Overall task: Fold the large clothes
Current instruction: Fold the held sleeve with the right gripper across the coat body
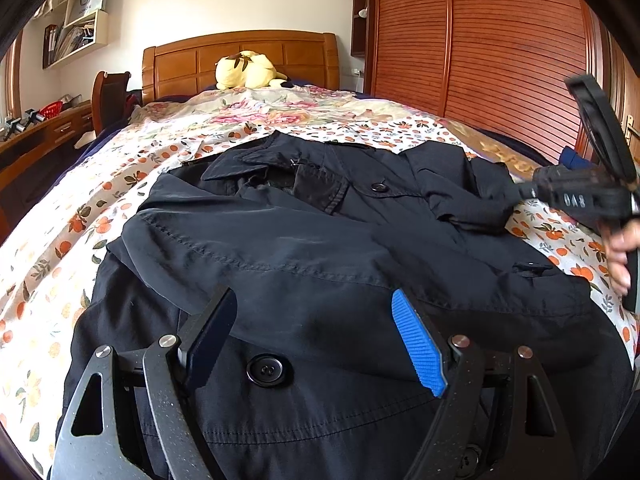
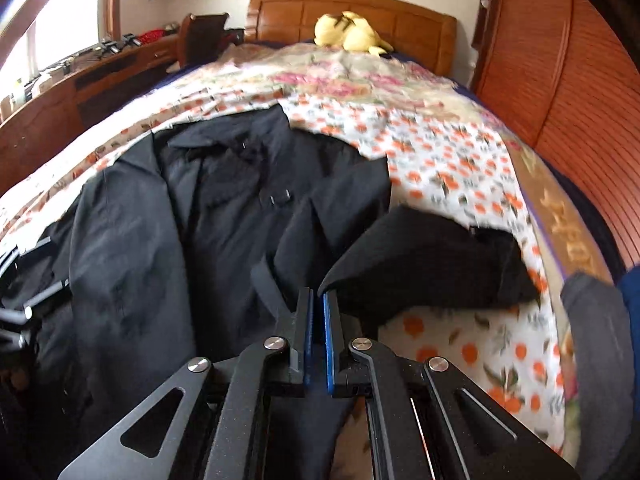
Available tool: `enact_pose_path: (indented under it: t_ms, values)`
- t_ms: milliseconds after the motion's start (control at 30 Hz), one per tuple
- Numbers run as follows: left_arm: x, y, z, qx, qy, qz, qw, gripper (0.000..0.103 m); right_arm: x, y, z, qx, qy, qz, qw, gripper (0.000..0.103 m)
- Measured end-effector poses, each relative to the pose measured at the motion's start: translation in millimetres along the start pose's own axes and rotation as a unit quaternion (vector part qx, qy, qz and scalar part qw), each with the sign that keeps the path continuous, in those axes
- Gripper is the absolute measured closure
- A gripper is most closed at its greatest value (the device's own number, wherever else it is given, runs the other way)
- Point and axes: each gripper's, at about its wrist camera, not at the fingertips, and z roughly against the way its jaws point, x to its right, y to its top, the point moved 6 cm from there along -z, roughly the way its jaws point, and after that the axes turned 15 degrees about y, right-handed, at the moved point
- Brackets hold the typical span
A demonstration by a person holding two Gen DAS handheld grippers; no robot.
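Left wrist view: a dark coat (image 1: 304, 248) lies spread on a bed (image 1: 60, 240) with an orange-print sheet, collar toward the wooden headboard (image 1: 240, 60), where a yellow plush toy (image 1: 248, 70) sits. The left tool (image 1: 320, 340) hangs released just above the coat's lower front. Right wrist view: the right tool (image 2: 317, 336) is clenched on a sleeve (image 2: 424, 260), lifted off the sheet beside the coat's body (image 2: 160, 232)
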Motion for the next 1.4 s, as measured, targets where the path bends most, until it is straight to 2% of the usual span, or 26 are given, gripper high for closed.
enact_pose_path:
  t_ms: [133,233,333,400,600,1000,1167,1400]
  values:
    - [-0.5,0.5,0.1,0.001,-0.002,0.002,1.0000,0.022,0.1,-0.9,15.4,-0.007,-0.016,-0.013,1.000,0.100]
    - [-0.6,0.5,0.2,0.002,-0.004,0.003,1.0000,0.022,-10.9,2.7,34.4,-0.007,-0.031,-0.022,0.999,0.092]
    - [-0.1,0.0,0.2,0.001,-0.004,0.003,1.0000,0.022,-14.3,4.1,44.2,-0.004,-0.048,-0.018,0.999,0.079]
    - [-0.1,-0.1,0.7,0.003,-0.004,0.002,1.0000,0.022,-14.2,2.3,51.3,0.008,-0.056,-0.021,0.998,0.060]
    - [0.4,-1.0,1.7,0.004,-0.003,0.001,1.0000,0.022,-1.7,-11.3,56.7,0.014,-0.074,-0.043,0.996,0.048]
    - [0.9,-1.3,0.7,0.002,-0.002,-0.001,1.0000,0.022,48.2,2.6,52.9,0.001,-0.139,-0.073,0.988,0.044]
    - [1.4,-2.1,0.5,0.001,-0.002,-0.003,1.0000,0.022,75.3,15.1,34.2,-0.012,-0.159,-0.093,0.983,0.044]
    - [1.9,-2.4,0.4,0.000,-0.003,-0.004,1.0000,0.022,114.0,17.7,0.7,-0.030,-0.164,-0.141,0.976,0.044]
